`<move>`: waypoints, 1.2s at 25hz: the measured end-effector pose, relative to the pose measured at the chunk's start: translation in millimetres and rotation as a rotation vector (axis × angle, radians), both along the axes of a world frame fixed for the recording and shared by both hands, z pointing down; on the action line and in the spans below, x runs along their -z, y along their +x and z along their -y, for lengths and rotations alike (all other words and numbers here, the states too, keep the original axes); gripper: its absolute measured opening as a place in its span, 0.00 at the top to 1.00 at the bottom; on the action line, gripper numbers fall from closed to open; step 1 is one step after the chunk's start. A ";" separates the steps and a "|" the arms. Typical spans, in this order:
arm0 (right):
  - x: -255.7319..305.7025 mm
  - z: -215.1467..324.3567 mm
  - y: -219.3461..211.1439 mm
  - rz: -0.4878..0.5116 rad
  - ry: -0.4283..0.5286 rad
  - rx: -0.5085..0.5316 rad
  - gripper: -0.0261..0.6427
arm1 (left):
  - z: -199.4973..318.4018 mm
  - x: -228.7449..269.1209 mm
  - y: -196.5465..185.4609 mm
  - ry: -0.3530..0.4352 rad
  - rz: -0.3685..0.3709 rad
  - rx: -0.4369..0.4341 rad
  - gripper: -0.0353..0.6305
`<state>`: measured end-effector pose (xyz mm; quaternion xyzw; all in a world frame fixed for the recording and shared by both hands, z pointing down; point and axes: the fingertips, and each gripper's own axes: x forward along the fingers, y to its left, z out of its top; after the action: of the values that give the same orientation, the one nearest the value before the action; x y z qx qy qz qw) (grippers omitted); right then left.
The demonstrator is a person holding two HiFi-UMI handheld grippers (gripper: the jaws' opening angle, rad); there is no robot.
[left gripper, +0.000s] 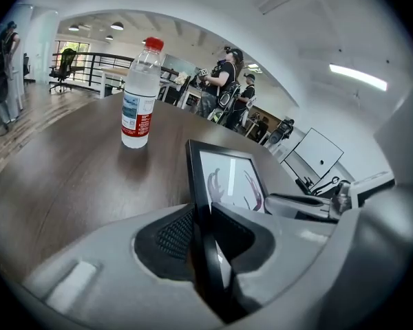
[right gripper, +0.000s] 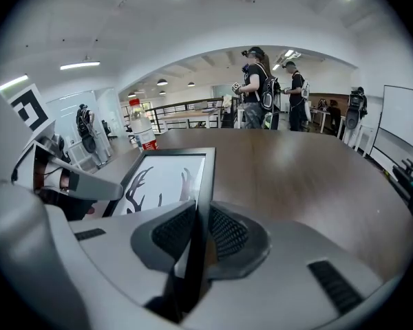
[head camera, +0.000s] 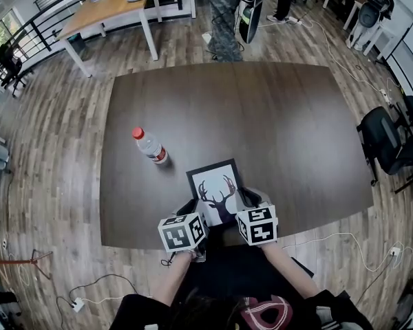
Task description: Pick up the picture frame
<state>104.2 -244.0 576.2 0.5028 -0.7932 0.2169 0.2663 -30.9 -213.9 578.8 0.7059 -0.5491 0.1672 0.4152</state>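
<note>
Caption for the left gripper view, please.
Left gripper grips the picture frame by its edge; water bottle stands on the table beyond.

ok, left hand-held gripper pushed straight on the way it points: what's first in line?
The left hand-held gripper is shut on the picture frame, which would travel with it. Past that, probably the table top; the water bottle stands left of that line, though depth is unclear.

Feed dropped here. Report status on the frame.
Left gripper shut on frame, left edge. Right gripper shut on its right edge. Bottle upright on table, apart from frame, not in the way.
</note>
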 end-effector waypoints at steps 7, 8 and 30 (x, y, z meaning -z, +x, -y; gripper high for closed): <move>13.0 1.2 -3.0 -0.002 0.051 0.008 0.86 | 1.8 9.7 -2.8 0.045 0.005 0.003 0.82; 13.4 1.4 -3.3 0.002 0.052 0.007 0.86 | 2.1 10.4 -3.2 0.050 0.007 0.004 0.82; 56.5 10.4 4.6 0.034 0.203 -0.012 0.86 | 14.4 55.7 4.8 0.216 0.059 -0.009 0.82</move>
<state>108.8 -254.4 519.7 0.5280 -0.8126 0.1455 0.1994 -26.1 -228.2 523.0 0.7436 -0.5728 0.1294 0.3198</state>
